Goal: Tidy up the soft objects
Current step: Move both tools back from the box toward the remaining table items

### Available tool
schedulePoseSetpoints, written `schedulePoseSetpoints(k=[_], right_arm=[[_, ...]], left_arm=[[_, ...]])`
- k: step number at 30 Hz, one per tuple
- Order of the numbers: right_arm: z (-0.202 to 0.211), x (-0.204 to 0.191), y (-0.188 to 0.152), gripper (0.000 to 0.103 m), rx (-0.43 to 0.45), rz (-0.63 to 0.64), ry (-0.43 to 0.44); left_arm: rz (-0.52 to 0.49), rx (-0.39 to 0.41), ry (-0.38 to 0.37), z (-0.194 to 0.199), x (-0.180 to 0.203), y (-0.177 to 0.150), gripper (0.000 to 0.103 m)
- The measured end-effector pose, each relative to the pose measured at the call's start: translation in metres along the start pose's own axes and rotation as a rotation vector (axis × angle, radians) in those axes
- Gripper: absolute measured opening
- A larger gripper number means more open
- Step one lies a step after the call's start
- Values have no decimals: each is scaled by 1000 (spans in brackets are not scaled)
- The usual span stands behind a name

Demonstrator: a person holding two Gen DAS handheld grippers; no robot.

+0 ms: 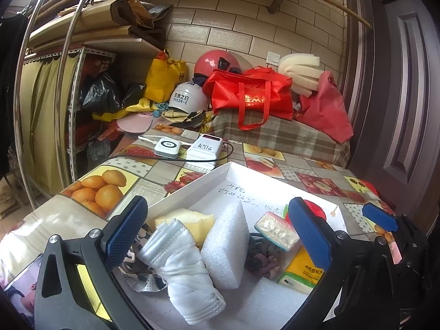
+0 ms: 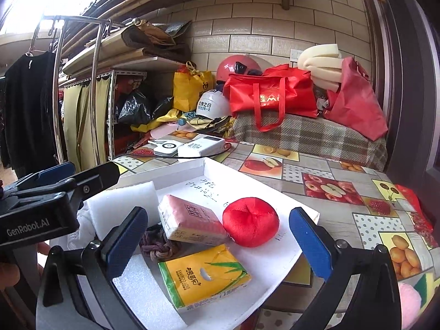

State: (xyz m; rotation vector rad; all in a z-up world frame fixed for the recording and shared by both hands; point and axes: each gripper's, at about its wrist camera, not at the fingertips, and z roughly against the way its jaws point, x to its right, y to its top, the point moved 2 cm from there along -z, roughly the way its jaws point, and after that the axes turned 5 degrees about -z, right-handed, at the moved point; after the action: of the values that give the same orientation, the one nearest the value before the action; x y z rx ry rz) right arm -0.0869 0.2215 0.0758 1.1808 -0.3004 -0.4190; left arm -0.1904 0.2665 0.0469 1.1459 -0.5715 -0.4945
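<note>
A white tray [image 1: 192,189] on the fruit-print table holds soft items. In the left wrist view: a white rolled cloth [image 1: 184,264], a white foam block [image 1: 227,247], a yellow sponge [image 1: 189,220], a patterned cloth [image 1: 137,272], a dark scrunchie [image 1: 261,258], a pink tissue pack [image 1: 276,231] and a yellow tissue pack [image 1: 302,271]. My left gripper [image 1: 217,236] is open above them, empty. In the right wrist view my right gripper [image 2: 218,240] is open and empty over the tray [image 2: 275,264], above the pink pack [image 2: 189,220], red plush ball [image 2: 250,221], yellow pack [image 2: 203,276] and scrunchie [image 2: 158,243].
Two white power banks [image 1: 189,147] with cables lie beyond the tray. Red bags [image 1: 253,93], helmets [image 1: 189,97], foam [image 1: 299,71] and a plaid-covered pile stand at the back. A pink fluffy thing [image 2: 409,302] sits at the table's right edge. A metal rack [image 2: 57,88] stands left.
</note>
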Motion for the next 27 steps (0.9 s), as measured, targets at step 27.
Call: schedulePoseSetpoints(k=[27], right_arm=[[49,18,-16,103,54,-34,53]], left_arm=[[-29,24,-20,4,9,3,103]])
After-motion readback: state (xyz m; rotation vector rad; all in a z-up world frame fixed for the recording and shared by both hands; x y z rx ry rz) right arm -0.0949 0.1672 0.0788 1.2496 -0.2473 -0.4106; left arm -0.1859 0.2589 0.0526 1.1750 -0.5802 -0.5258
